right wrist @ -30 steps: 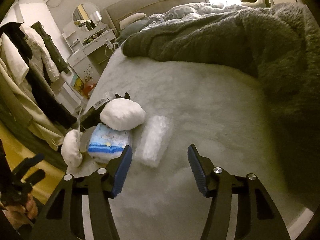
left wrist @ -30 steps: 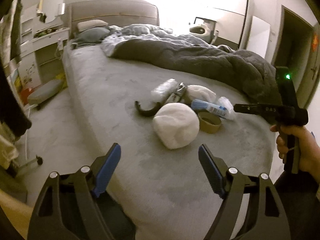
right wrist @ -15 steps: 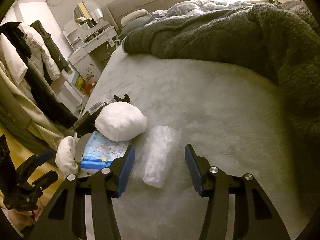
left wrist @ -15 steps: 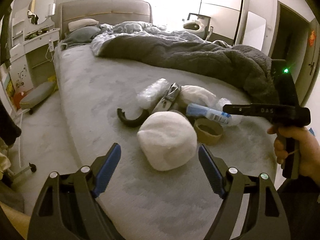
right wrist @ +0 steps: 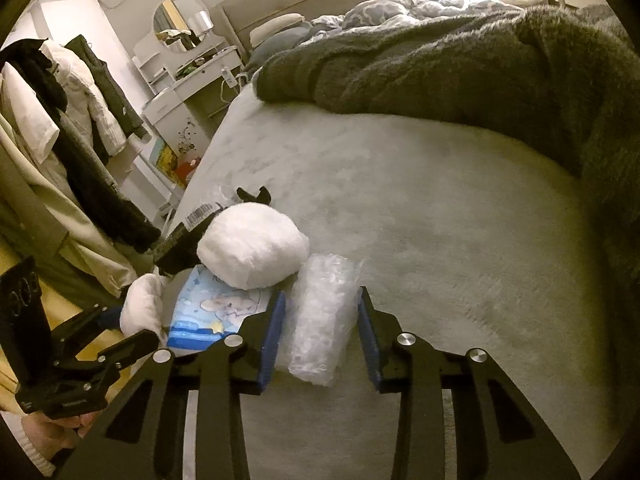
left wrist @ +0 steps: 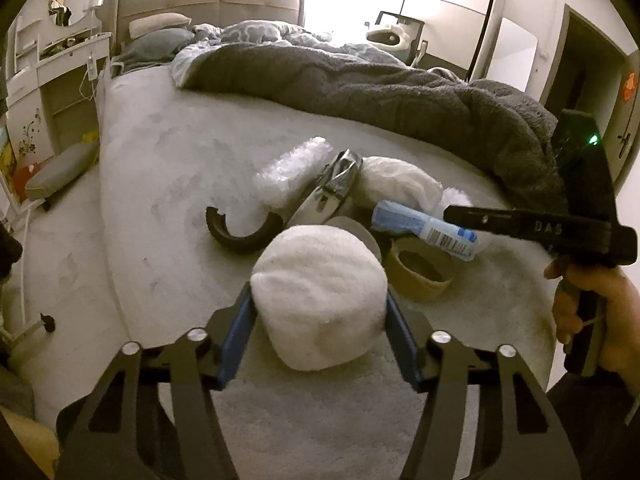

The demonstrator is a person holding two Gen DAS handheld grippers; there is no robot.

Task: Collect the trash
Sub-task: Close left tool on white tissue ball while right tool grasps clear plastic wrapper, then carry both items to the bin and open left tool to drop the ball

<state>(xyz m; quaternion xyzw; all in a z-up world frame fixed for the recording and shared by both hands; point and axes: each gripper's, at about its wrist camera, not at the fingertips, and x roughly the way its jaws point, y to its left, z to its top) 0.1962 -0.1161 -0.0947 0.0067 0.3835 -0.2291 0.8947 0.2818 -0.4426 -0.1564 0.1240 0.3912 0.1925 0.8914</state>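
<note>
Seen from the left wrist, a heap of trash sits near the foot edge of a grey bed, with bare bedcover stretching open toward the headboard and a dark grey blanket rumpled across the far side; floor drops away along the bed's left edge, where a low padded stool stands. The left hand-held gripper is closing its blue pads around a white fluffy wad, the pads touching its two sides. Behind the wad lie a cardboard tape ring, a curved black piece, a silvery wrapper, a bubble-wrap roll and a blue-and-white tissue pack; at right a hand grips the other tool's handle. Seen from the right wrist, the right hand-held gripper has its jaws pressed in on the bubble-wrap roll, a clear, crinkled bundle lying lengthwise between the pads. Just left of it rest the tissue pack, printed with a cartoon, and a second white fluffy wad on top of it. Open bedcover spreads ahead and to the right up to the blanket; hanging clothes crowd the left side beyond the bed edge.
</note>
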